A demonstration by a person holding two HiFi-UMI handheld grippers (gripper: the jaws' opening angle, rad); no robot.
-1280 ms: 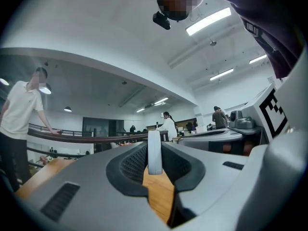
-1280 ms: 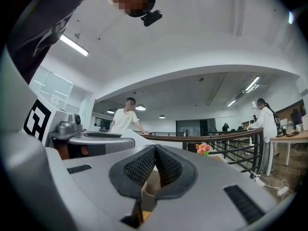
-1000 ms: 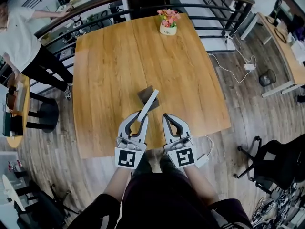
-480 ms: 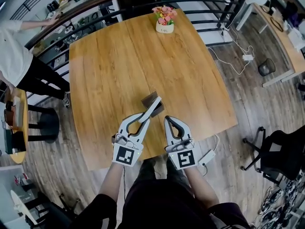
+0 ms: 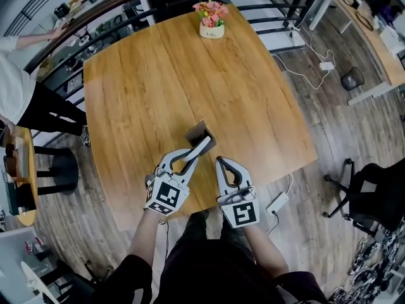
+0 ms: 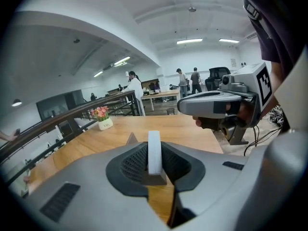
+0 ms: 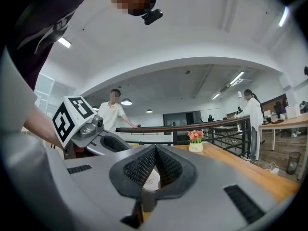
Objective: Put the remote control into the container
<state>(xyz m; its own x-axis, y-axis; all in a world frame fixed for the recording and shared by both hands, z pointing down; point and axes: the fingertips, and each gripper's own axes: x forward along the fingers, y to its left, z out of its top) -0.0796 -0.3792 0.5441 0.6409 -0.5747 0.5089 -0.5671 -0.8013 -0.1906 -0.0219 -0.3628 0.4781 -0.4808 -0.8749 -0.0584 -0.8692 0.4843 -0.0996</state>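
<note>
A slim white remote control (image 5: pixel 200 149) is clamped in my left gripper (image 5: pixel 188 157), which is shut on its near end. The remote's far tip reaches the near right edge of the small dark open container (image 5: pixel 195 132) on the wooden table (image 5: pixel 158 75). In the left gripper view the remote (image 6: pixel 154 150) stands edge-on between the jaws, and a corner of the container (image 6: pixel 131 138) shows beyond them. My right gripper (image 5: pixel 222 164) hovers just right of the remote, shut with nothing in it; its jaws meet at the tips (image 7: pixel 155 149).
A white pot of pink flowers (image 5: pixel 211 19) stands at the table's far edge. A railing runs behind the table. A person (image 5: pixel 19 94) stands at the far left. A power strip (image 5: pixel 277 202) and cable lie on the floor to the right, near a black chair (image 5: pixel 373 195).
The head view has shifted a little. My left gripper has turned slightly, still holding the remote by the container. The right gripper stays beside it.
</note>
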